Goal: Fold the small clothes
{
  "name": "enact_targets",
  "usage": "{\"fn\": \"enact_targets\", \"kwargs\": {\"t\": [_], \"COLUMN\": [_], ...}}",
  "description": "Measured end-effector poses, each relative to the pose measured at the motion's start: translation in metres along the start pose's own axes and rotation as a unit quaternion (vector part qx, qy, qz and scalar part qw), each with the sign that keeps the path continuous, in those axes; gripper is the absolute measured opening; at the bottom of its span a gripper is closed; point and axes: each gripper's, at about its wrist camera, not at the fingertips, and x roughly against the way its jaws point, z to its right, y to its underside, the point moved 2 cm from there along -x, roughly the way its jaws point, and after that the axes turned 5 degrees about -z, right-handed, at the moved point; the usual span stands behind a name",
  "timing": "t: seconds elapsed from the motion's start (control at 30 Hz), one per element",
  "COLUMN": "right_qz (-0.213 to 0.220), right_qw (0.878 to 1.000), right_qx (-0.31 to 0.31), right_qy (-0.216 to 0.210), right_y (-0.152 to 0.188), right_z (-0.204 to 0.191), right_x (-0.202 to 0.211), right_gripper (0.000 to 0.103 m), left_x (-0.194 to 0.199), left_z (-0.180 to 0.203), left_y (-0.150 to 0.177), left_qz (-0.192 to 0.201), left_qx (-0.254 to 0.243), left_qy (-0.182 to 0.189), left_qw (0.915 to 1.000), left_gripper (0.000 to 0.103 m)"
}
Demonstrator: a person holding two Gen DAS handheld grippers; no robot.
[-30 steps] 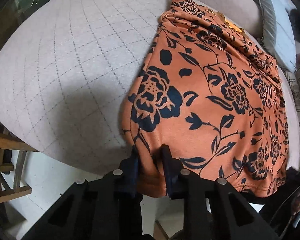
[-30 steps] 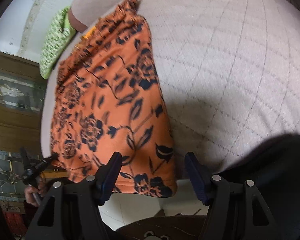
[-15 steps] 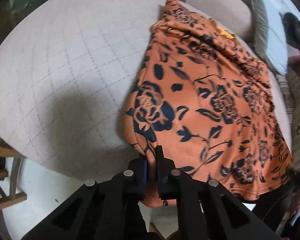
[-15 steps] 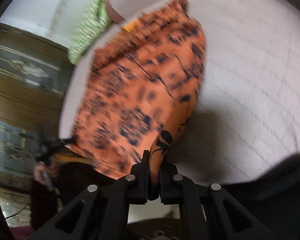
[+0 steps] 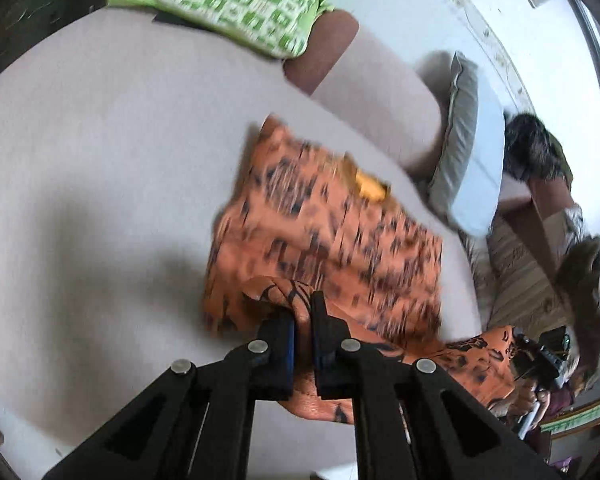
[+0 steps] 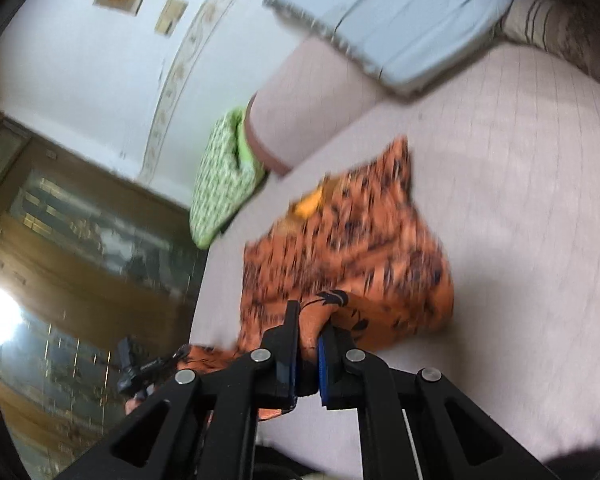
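Note:
An orange garment with a black flower print (image 5: 332, 232) lies on a pale quilted bed (image 5: 100, 160), its near hem lifted off the surface. My left gripper (image 5: 303, 312) is shut on one near corner of that hem, the cloth bunched between the pads. In the right wrist view the same garment (image 6: 364, 248) has its other near corner pinched by my right gripper (image 6: 309, 332), which is shut on it. The far part of the garment still rests on the bed (image 6: 520, 200). A small yellow patch (image 5: 370, 186) shows near the garment's far edge. Both views are blurred by motion.
A green-and-white patterned pillow (image 5: 228, 0) lies at the head of the bed beside a pinkish bolster (image 5: 372, 92). A pale blue-grey cushion (image 6: 400, 16) leans further along. A dark wooden cabinet (image 6: 60, 240) stands beyond the bed's edge. The other gripper and a hand (image 5: 540, 364) show at lower right.
Both grippers closed on the garment's near corners and rose, lifting the hem and carrying it toward the far end. The views tilted up, showing pillows and wall.

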Motion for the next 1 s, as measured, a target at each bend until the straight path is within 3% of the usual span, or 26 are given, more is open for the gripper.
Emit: {"fn": "enact_targets", "kwargs": {"t": [0.1, 0.23, 0.37, 0.47, 0.5, 0.57, 0.67, 0.73, 0.8, 0.83, 0.87, 0.93, 1.0], "right_qz": [0.024, 0.042, 0.038, 0.031, 0.019, -0.008, -0.013, 0.012, 0.037, 0.049, 0.061, 0.095, 0.111], "right_qw": [1.000, 0.997, 0.994, 0.991, 0.990, 0.989, 0.989, 0.990, 0.991, 0.991, 0.990, 0.984, 0.982], "right_qx": [-0.019, -0.070, -0.104, -0.129, -0.136, -0.139, -0.145, -0.139, -0.127, -0.127, -0.130, -0.148, -0.151], "right_qy": [0.003, 0.012, 0.015, 0.026, 0.033, 0.044, 0.007, -0.009, -0.012, -0.012, -0.011, -0.006, -0.011], "right_y": [-0.049, -0.124, -0.179, -0.205, -0.209, -0.213, -0.208, -0.198, -0.186, -0.177, -0.169, -0.148, -0.125], "right_z": [0.014, 0.051, 0.089, 0.115, 0.123, 0.135, 0.142, 0.138, 0.133, 0.131, 0.131, 0.133, 0.132], "right_x": [-0.015, -0.066, -0.129, -0.172, -0.184, -0.200, -0.194, -0.171, -0.139, -0.124, -0.108, -0.074, -0.046], "right_gripper": [0.007, 0.007, 0.008, 0.011, 0.013, 0.014, 0.015, 0.020, 0.030, 0.045, 0.067, 0.071, 0.071], "left_x": [-0.017, -0.072, -0.127, -0.165, -0.172, -0.176, -0.166, -0.148, -0.129, -0.116, -0.103, -0.081, -0.074], "left_z": [0.002, -0.004, -0.015, -0.031, -0.038, -0.045, -0.049, -0.045, -0.037, -0.031, -0.024, -0.001, 0.028], "left_y": [-0.047, -0.113, -0.152, -0.162, -0.161, -0.158, -0.151, -0.149, -0.150, -0.149, -0.147, -0.137, -0.123], "left_qz": [-0.002, -0.012, -0.018, -0.043, -0.048, -0.043, -0.020, 0.012, 0.049, 0.077, 0.105, 0.134, 0.130], "left_qx": [0.007, 0.037, 0.056, 0.088, 0.104, 0.123, 0.133, 0.134, 0.131, 0.130, 0.129, 0.112, 0.081], "left_qy": [-0.008, -0.016, -0.052, -0.087, -0.084, -0.054, -0.024, -0.044, -0.061, -0.074, -0.088, -0.119, -0.123], "left_qw": [0.9999, 0.9991, 0.9969, 0.9914, 0.9899, 0.9900, 0.9906, 0.9899, 0.9883, 0.9858, 0.9820, 0.9775, 0.9805], "left_gripper": [0.006, 0.007, 0.007, 0.010, 0.012, 0.027, 0.039, 0.042, 0.055, 0.062, 0.065, 0.065, 0.066]}}
